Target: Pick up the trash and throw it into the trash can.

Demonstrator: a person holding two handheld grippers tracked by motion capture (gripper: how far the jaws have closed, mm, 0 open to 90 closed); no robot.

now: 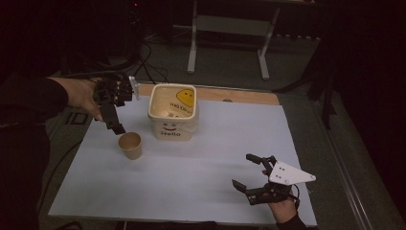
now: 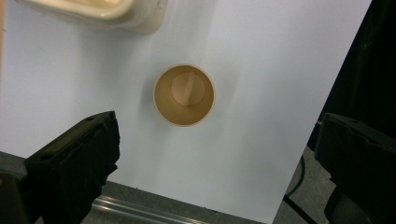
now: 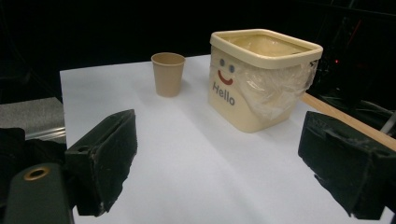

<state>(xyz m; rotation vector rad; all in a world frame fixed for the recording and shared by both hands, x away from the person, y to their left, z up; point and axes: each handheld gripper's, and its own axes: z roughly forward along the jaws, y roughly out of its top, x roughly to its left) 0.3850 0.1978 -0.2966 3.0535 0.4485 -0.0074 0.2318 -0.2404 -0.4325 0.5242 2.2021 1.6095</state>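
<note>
A brown paper cup [image 1: 130, 145] stands upright and empty on the white sheet [image 1: 206, 158], left of centre. Behind it to the right is a cream bin [image 1: 173, 112] with a smiley face, the word "Hello" and a clear plastic liner. My left gripper [image 1: 116, 125] hangs open just above and left of the cup, pointing down. In the left gripper view the cup [image 2: 184, 94] lies beyond the left gripper [image 2: 219, 123], whose jaws stand wide apart. My right gripper [image 1: 242, 170] is open near the sheet's front right, holding nothing. From the right gripper [image 3: 217, 126], the cup [image 3: 168, 73] and bin [image 3: 261, 79] stand farther off.
A wooden table edge [image 1: 239, 95] runs behind the sheet. Beyond it on the dark floor are a white metal frame [image 1: 230, 28] and cables [image 1: 148, 62]. The sheet's left edge [image 2: 299, 158] is close to the cup.
</note>
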